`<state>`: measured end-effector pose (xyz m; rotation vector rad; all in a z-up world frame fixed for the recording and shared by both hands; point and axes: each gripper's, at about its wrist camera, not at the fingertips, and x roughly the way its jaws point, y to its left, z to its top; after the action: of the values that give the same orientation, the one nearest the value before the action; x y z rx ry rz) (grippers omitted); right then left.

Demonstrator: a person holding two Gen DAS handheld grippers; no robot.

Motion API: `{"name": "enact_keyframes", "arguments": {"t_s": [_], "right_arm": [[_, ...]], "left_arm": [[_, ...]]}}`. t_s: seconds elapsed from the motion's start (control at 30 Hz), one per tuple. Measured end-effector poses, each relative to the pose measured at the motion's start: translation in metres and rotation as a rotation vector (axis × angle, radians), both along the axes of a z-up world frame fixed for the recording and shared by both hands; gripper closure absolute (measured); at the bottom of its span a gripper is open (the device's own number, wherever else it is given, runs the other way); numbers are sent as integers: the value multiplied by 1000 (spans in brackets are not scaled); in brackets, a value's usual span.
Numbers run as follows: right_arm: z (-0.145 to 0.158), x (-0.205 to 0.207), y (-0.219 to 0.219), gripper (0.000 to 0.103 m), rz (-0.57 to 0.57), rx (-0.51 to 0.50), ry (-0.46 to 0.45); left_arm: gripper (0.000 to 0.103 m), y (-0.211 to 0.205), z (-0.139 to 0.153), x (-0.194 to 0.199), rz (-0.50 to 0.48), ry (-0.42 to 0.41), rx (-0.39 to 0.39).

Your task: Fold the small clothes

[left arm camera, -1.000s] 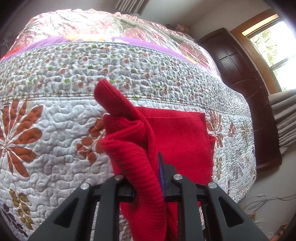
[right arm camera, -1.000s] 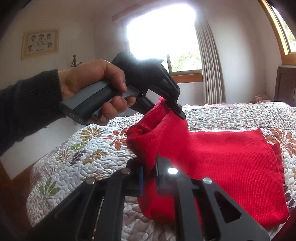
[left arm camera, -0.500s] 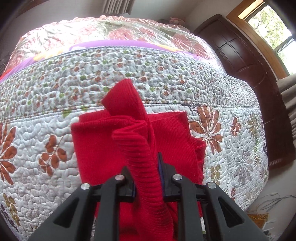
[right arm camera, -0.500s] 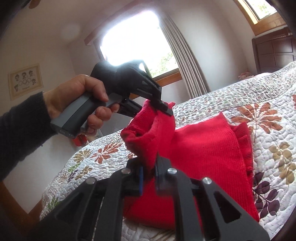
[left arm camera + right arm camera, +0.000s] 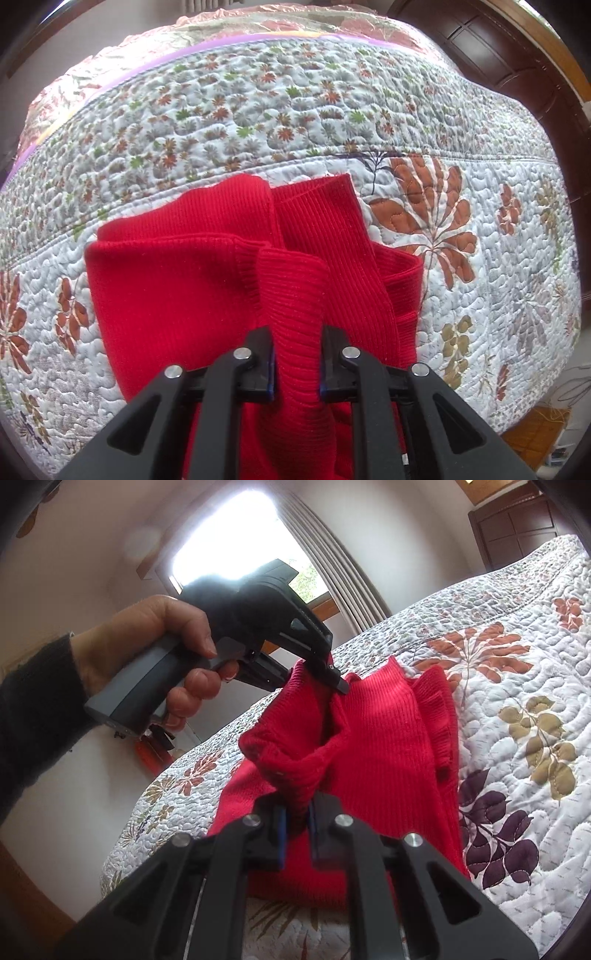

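A red ribbed knit garment [image 5: 177, 288] lies partly folded on the quilted floral bedspread [image 5: 258, 122]. My left gripper [image 5: 295, 365] is shut on a ribbed hem of it, lifting that edge over the flat part. In the right wrist view the same red garment [image 5: 388, 760] rises in a pouch between both tools. My right gripper [image 5: 295, 834] is shut on its near hem. The left gripper [image 5: 334, 677], held by a hand [image 5: 147, 642] in a dark sleeve, pinches the far hem above the bed.
The bedspread [image 5: 517, 664] stretches away on all sides of the garment. A dark wooden wardrobe [image 5: 498, 48] stands beyond the bed's far right corner. A bright window with curtains [image 5: 332, 565] is behind the hand. Cables lie on the floor [image 5: 569, 387] at the lower right.
Both grippers have carried the lifted hem forward over the flat part of the garment, and the fold now covers more of it. Both stay shut on the cloth.
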<state>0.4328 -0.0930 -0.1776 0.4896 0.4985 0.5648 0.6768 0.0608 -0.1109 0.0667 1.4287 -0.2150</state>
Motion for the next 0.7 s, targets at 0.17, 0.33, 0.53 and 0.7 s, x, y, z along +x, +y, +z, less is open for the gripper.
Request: {"name": "enact_keyframes", "arguments": {"t_s": [0.17,0.33,0.53,0.7], "right_arm": [[-7,2,0,95,19,13,20],[-15,5,-3,92,41,36,44],[-21,7,-5,92,59,62,63],[-22,7,-7,92,71,78,61]], "left_arm": [[87,-32,-15,11,-28,53,200],[53,-59,-37,18,-40,150,408],[59,-75,-45,20,-42,186,564],[90,-89,-43,23,-100,131,682]]}}
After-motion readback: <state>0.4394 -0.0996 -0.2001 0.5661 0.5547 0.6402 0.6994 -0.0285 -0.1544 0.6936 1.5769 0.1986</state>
